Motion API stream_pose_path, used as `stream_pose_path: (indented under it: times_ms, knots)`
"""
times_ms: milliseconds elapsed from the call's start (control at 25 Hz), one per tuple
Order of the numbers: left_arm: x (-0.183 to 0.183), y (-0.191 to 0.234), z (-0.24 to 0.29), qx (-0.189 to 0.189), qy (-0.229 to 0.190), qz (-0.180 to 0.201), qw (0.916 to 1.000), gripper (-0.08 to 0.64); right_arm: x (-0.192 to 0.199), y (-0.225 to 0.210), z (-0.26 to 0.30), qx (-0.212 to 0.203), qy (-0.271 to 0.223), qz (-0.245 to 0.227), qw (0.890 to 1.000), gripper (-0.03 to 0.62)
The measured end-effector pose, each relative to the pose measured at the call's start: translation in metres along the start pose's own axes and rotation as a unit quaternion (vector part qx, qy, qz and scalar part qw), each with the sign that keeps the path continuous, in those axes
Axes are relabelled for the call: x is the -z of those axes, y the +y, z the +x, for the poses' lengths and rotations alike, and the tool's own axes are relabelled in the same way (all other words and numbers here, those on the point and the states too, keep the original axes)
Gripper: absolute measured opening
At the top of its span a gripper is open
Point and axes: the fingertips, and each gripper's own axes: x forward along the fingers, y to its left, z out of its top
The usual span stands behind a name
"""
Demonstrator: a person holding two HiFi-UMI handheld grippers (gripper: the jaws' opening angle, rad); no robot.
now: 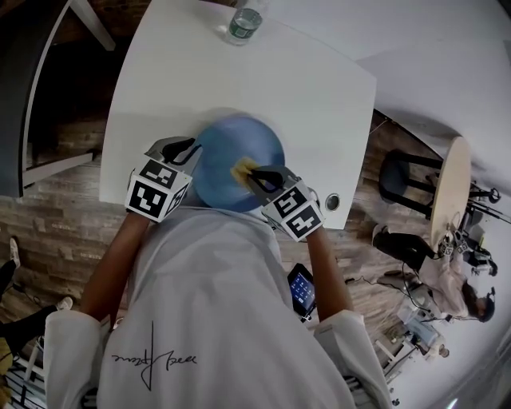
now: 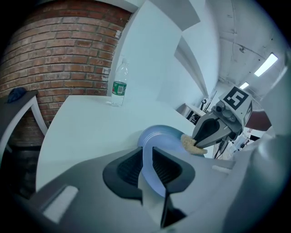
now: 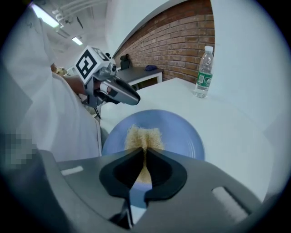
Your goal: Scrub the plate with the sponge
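Counted: two tongs, one sponge, one plate, one bottle.
- Left tongs (image 1: 193, 150) clamped on left rim of plate (image 1: 231, 137); rim seen edge-on between pads.
- Right tongs (image 1: 250, 172) pinched on sponge (image 1: 241, 168); sponge laid against plate's upper face, right of centre.
- Plate held over near edge of tabletop (image 1: 311, 88), just ahead of torso.
- Both forearms stretched forward, tongs angled down and inward toward each other.
- Bottle (image 1: 243, 22) stood upright near far tabletop edge, well apart.
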Motion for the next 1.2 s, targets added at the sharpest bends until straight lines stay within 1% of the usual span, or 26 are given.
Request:
stream_pose_path:
  times_ms: [160, 240, 360, 440, 560, 760, 880, 960, 1080, 1200]
  knots:
    - [-0.017, -0.005, -0.010, 0.000, -0.024, 0.021, 0.9995, 0.077, -0.022, 0.001, -0.023, 0.007, -0.060, 0.019, 0.998, 0.026]
    - [-0.025, -0.010, -0.012, 0.000, -0.035, 0.038, 0.9986, 0.050, -0.030, -0.003, -0.035, 0.016, -0.093, 0.037, 0.995, 0.026]
    - [-0.040, -0.022, -0.016, 0.006, -0.052, 0.059, 0.9969, 0.031, -0.038, -0.005, -0.057, 0.026, -0.137, 0.064, 0.988, 0.026]
    - [-0.055, -0.029, -0.023, 0.011, -0.069, 0.066, 0.9954, 0.018, -0.046, -0.007, -0.071, 0.032, -0.162, 0.070, 0.984, 0.025]
    - [-0.075, -0.040, -0.037, 0.028, -0.098, 0.063, 0.9928, 0.018, -0.055, -0.009, -0.090, 0.039, -0.193, 0.083, 0.977, 0.025]
    - [-0.106, -0.059, -0.066, 0.058, -0.162, 0.031, 0.9845, 0.017, -0.076, -0.009, -0.123, 0.048, -0.259, 0.103, 0.959, 0.023]
    - [-0.124, -0.067, -0.077, 0.050, -0.192, 0.032, 0.9796, 0.017, -0.090, -0.007, -0.143, 0.068, -0.291, 0.102, 0.949, 0.023]
    - [-0.135, -0.073, -0.086, 0.046, -0.207, 0.035, 0.9766, 0.017, -0.099, -0.005, -0.157, 0.085, -0.311, 0.110, 0.940, 0.023]
    - [-0.155, -0.084, -0.100, 0.056, -0.234, 0.036, 0.9700, 0.017, -0.116, -0.001, -0.177, 0.111, -0.343, 0.121, 0.925, 0.023]
    - [-0.171, -0.093, -0.111, 0.064, -0.254, 0.036, 0.9644, 0.017, -0.129, 0.002, -0.190, 0.137, -0.361, 0.120, 0.915, 0.023]
